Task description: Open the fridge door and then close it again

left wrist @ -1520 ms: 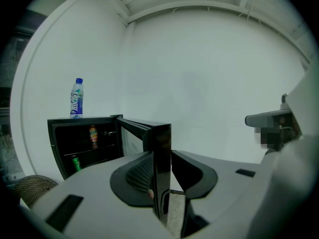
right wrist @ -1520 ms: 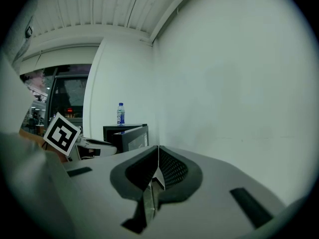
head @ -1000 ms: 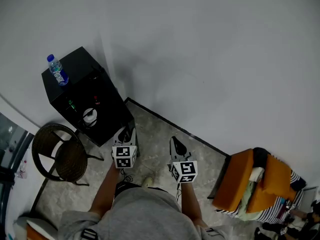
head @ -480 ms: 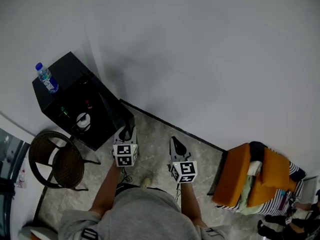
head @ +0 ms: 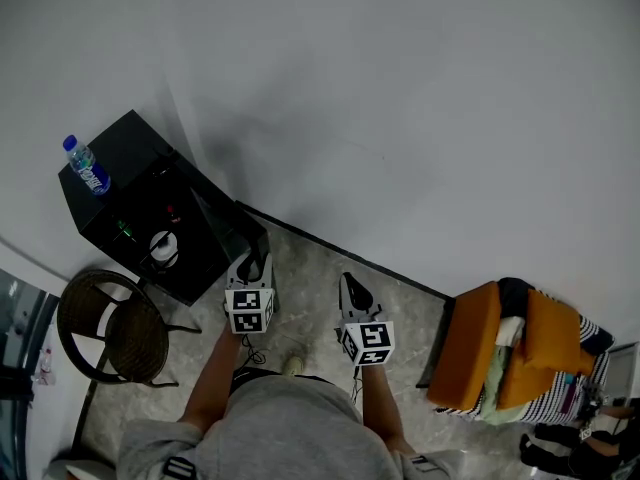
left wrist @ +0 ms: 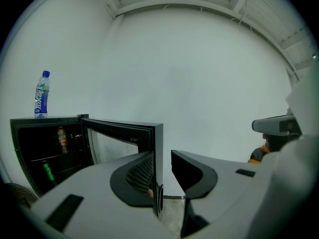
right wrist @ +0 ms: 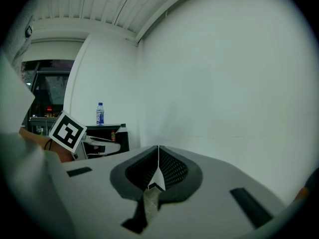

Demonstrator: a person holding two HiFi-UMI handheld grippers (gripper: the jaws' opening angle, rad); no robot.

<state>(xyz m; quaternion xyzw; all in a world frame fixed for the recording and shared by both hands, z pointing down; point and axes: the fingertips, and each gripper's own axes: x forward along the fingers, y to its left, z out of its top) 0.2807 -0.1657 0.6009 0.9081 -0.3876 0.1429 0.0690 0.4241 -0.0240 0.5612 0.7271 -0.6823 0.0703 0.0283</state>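
1. At the far left the black fridge (head: 125, 146) stands on the floor against the wall. A water bottle (head: 86, 171) is upright on its top and a wicker chair (head: 118, 326) sits just in front. Drinks show on its shelves, so the cabinet is open.
2. The fridge door (head: 232, 228) has swung wider than it was a second ago. It now stands well out from the cabinet, its free edge towards the person.
3. The left gripper (head: 254, 265) is at that free edge with its jaws half spread and the door's edge between them. One pad lies against the door's inner face, and a sliver of wall shows between the door and the other jaw. This looks like pushing rather than pinching.
4. The opening half of the task looks nearly done; next the swing must be reversed to shut the door.
5. The right gripper (head: 356, 295), just beside the left, has its jaws pressed together on nothing.
6. An orange seat (head: 480, 353) at the far right is well apart.
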